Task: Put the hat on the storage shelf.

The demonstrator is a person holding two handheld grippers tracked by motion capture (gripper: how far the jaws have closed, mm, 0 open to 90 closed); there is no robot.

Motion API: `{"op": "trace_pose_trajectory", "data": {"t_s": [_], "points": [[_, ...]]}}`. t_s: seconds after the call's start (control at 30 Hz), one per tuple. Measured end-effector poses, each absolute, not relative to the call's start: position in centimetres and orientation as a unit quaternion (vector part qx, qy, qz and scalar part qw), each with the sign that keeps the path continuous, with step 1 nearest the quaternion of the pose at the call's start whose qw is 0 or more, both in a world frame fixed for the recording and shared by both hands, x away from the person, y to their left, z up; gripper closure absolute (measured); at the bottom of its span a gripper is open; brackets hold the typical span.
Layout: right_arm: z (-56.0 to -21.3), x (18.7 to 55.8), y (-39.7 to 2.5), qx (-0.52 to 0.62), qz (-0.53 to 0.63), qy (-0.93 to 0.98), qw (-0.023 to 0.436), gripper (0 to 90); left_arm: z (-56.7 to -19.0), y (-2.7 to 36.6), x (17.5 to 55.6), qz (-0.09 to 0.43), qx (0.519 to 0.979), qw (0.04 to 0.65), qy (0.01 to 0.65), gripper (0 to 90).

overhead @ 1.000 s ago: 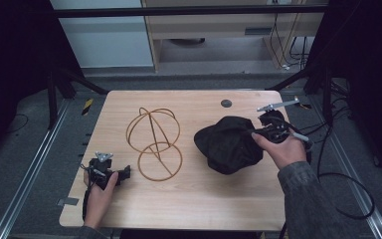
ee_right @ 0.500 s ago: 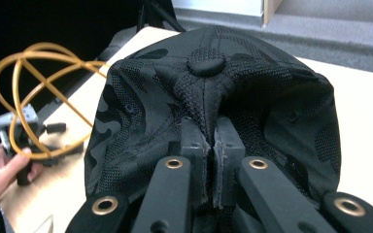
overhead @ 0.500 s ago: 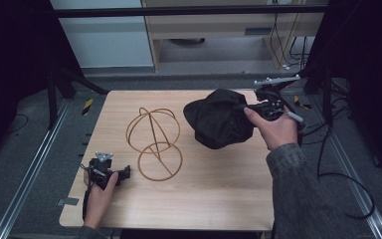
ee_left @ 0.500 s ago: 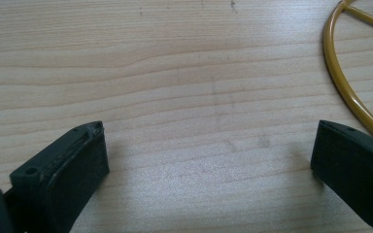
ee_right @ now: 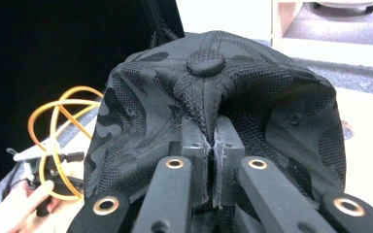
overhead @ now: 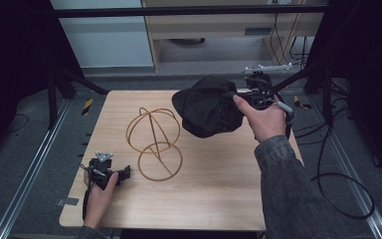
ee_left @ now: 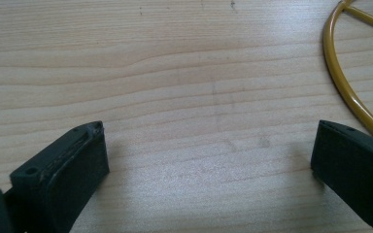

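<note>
Light wooden table (overhead: 214, 199); black camouflage-patterned fabric cap (overhead: 209, 105) held above its far right, beside the yellow wire-frame stand (overhead: 154, 142). Right gripper (ee_right: 212, 145), jaws pinching crown fabric in its own view; left gripper (ee_left: 209, 160), jaws spread over bare wood, near left

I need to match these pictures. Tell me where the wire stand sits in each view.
High view: wire stand left of table centre, beside the lifted cap.
Left gripper view: its base ring curves along the right edge.
Right gripper view: far left, behind the cap.
Shared landmark: the wooden table.
</note>
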State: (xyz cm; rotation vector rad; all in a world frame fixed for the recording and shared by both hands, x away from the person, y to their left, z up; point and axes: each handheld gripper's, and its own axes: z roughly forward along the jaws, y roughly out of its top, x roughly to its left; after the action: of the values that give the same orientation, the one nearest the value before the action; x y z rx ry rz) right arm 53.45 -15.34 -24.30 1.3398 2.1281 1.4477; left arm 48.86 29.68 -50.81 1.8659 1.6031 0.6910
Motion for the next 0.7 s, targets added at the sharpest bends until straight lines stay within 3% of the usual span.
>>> {"op": "trace_pose_trajectory", "data": {"t_s": [0.7], "points": [[-22.0,52.4,-12.8,0.426,0.54,0.717,0.109,86.5,-50.8,29.7,48.9,0.258,0.699,0.289,0.601,0.0]]}}
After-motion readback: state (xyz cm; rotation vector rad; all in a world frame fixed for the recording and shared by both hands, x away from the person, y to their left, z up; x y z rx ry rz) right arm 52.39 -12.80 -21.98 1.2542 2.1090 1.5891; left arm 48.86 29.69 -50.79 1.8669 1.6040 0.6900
